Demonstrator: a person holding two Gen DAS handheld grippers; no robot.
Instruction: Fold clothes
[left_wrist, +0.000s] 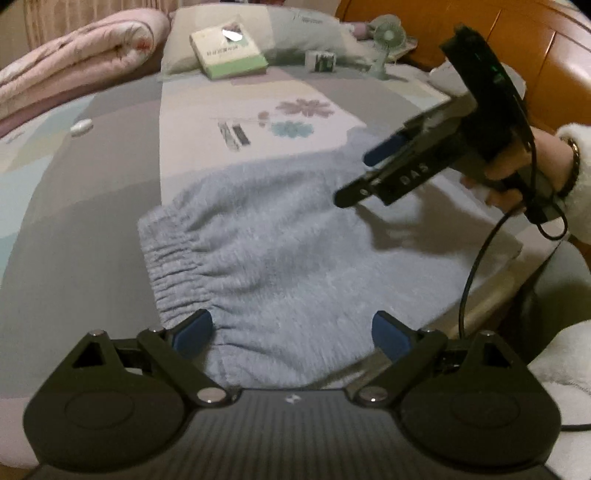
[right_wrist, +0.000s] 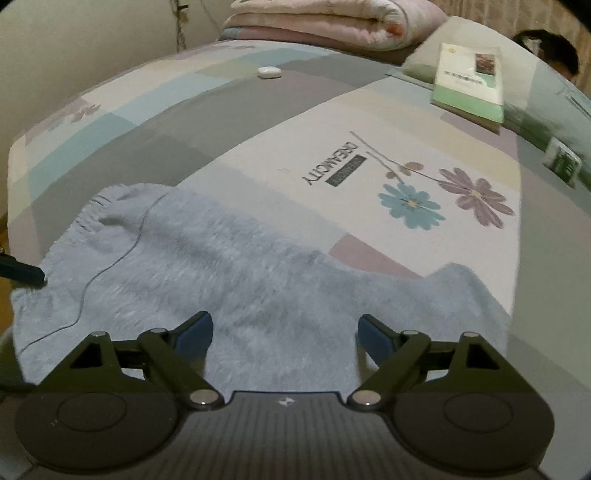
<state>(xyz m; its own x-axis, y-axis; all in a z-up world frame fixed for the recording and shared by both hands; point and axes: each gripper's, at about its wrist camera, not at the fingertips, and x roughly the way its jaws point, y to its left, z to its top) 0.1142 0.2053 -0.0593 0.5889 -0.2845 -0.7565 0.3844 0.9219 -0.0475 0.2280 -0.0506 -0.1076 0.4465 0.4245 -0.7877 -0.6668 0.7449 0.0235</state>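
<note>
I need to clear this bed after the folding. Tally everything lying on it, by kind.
Blue fleece garment: 1
Rolled quilt: 1
Pillow: 1
Book: 1
Small box: 1
Fan: 1
White earbud case: 1
Total: 7

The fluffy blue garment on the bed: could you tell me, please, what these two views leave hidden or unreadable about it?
- Blue garment, near edge: in both wrist views each gripper's own body covers it.
- Its full shape and type: the far end is blurred in the left wrist view, so no complete outline shows.
- Left gripper: open, but contact with the cloth cannot be judged.
- Right gripper: open; likewise unclear.
</note>
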